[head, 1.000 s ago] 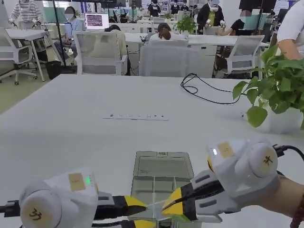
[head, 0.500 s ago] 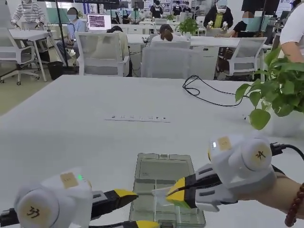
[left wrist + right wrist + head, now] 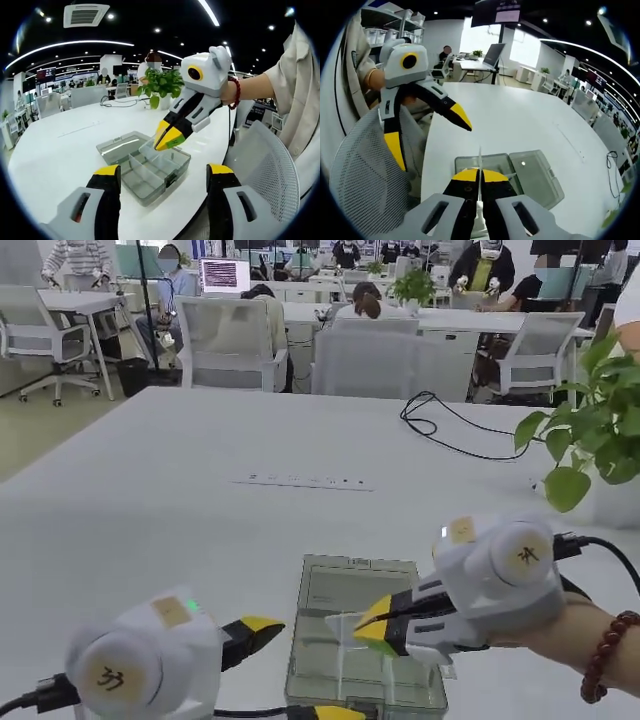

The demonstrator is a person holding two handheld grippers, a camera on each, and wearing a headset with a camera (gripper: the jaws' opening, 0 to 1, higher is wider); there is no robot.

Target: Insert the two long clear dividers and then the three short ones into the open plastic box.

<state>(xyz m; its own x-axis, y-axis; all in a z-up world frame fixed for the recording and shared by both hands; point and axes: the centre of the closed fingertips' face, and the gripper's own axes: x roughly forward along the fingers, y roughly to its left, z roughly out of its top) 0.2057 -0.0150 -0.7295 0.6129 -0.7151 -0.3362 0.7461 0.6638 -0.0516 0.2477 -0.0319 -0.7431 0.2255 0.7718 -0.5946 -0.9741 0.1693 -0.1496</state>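
Note:
The open clear plastic box (image 3: 400,695) lies near the table's front edge, lid (image 3: 360,585) flat behind it; some clear dividers stand inside. My right gripper (image 3: 372,626) is shut on a small clear divider (image 3: 345,628) held over the box's tray. In the right gripper view the divider (image 3: 480,157) stands edge-on between the shut jaws of that gripper (image 3: 480,172), above the box (image 3: 530,175). My left gripper (image 3: 300,668) is open and holds nothing, left of the box. From the left gripper view, its own gripper (image 3: 164,172) faces the box (image 3: 145,167) and the right gripper (image 3: 167,139).
A long thin clear strip (image 3: 305,482) lies flat mid-table, beyond the box. A potted plant (image 3: 590,440) stands at the right edge, with a black cable (image 3: 450,430) looped behind it. Chairs (image 3: 360,360) line the table's far side.
The left gripper has drawn back to the left, away from the divider. The right gripper has kept the divider and holds it a little higher over the box.

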